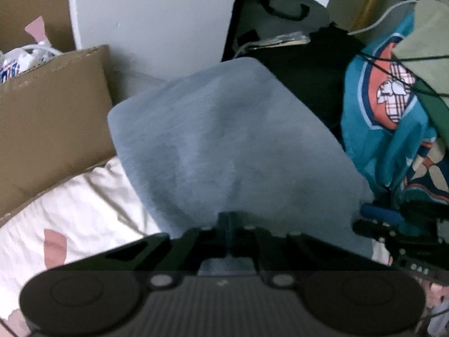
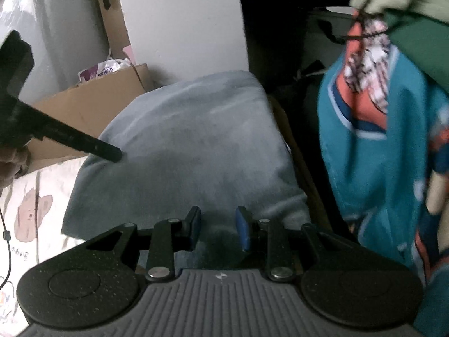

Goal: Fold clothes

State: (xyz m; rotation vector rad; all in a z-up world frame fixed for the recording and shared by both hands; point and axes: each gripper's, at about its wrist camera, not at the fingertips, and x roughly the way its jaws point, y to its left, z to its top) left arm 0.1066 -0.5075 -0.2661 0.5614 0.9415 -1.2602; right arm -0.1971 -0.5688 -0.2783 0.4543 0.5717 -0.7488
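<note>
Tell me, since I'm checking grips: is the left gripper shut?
Shut: left gripper fingers meet, pinching the grey-blue cloth.

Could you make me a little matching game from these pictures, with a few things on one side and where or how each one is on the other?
Things:
1. grey-blue garment
2. teal printed garment
3. cardboard box
4. left hand-held gripper

Descriptions:
A. closed, its fingers together at the near edge of a cloth
B. hangs in a pile at the right
C. stands at the left, against the bed
D. lies spread over the white bedding

Pairs: 1-D, 2-B, 3-C, 4-A
</note>
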